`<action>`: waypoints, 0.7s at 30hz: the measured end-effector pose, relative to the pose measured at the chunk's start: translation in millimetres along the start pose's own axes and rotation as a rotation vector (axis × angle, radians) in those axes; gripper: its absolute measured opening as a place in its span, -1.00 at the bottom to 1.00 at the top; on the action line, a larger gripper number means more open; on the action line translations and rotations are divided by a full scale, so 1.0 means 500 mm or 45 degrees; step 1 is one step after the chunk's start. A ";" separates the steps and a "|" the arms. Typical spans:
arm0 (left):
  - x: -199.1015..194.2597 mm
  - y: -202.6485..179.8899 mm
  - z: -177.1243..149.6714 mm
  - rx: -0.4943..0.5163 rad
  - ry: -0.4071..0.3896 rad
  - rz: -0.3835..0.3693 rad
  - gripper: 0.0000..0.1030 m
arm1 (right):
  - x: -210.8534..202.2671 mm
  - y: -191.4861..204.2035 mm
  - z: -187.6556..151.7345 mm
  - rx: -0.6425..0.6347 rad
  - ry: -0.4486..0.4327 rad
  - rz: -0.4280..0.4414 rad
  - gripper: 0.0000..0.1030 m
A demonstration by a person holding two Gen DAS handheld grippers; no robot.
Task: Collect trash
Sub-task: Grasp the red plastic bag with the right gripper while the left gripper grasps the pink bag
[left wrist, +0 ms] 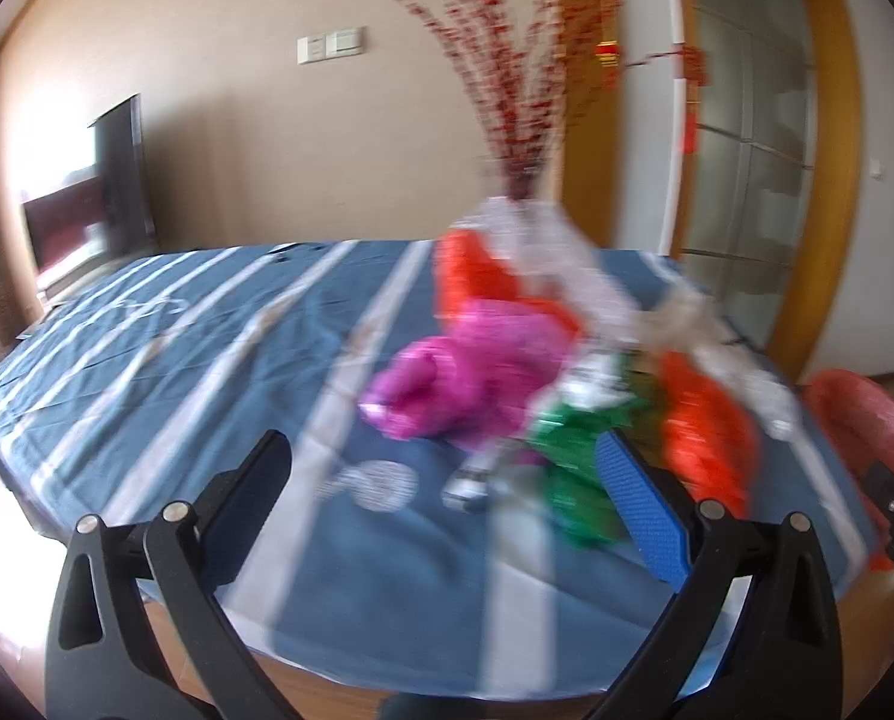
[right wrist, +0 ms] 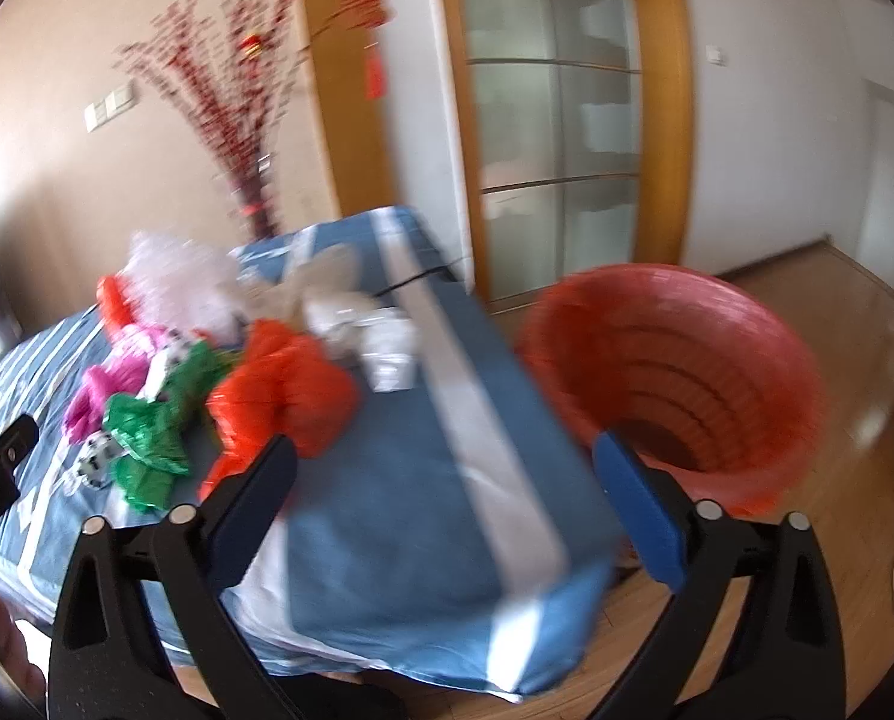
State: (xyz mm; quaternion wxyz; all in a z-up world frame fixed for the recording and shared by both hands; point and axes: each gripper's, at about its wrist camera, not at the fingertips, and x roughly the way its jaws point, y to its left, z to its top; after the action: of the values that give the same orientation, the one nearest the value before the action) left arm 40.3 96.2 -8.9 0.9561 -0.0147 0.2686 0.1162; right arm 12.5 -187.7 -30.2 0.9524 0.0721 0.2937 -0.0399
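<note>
Both frames blurry. Left gripper (left wrist: 441, 468) spread wide, nothing in it, above the blue striped tablecloth (left wrist: 207, 324). Right gripper (right wrist: 444, 474) also spread, holding nothing. Trash pile on the far right of the table: pink bag (left wrist: 477, 360), green wrapper (left wrist: 573, 450), orange bag (right wrist: 285, 396). Red basket (right wrist: 675, 378) on the floor just right of the table.
</note>
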 end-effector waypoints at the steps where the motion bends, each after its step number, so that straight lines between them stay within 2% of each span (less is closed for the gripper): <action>1: 0.009 0.014 0.005 -0.007 0.004 0.024 0.92 | 0.007 0.011 0.003 -0.014 0.005 0.018 0.72; 2: 0.016 0.030 0.008 -0.016 0.008 0.048 0.92 | 0.019 0.033 0.007 -0.046 0.019 0.048 0.51; 5: 0.028 0.071 0.012 -0.046 0.031 0.069 0.92 | 0.044 0.075 0.011 -0.108 0.043 0.092 0.31; 11: 0.063 0.116 0.010 -0.112 0.097 -0.023 0.92 | 0.103 0.148 0.015 -0.165 0.116 0.159 0.26; 16: 0.087 0.108 0.024 -0.050 0.076 -0.036 0.92 | 0.132 0.179 0.015 -0.182 0.157 0.191 0.25; 18: 0.102 0.104 0.039 -0.041 0.081 -0.053 0.92 | 0.150 0.189 0.011 -0.204 0.194 0.182 0.17; 21: 0.123 0.102 0.056 -0.044 0.097 -0.089 0.91 | 0.177 0.192 -0.003 -0.240 0.263 0.177 -0.23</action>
State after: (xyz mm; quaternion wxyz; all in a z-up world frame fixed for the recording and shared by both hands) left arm 94.0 161.3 -15.2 0.9483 -0.0449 0.3021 0.0866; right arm 96.1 -95.5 -70.7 0.9200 0.0060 0.3870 0.0614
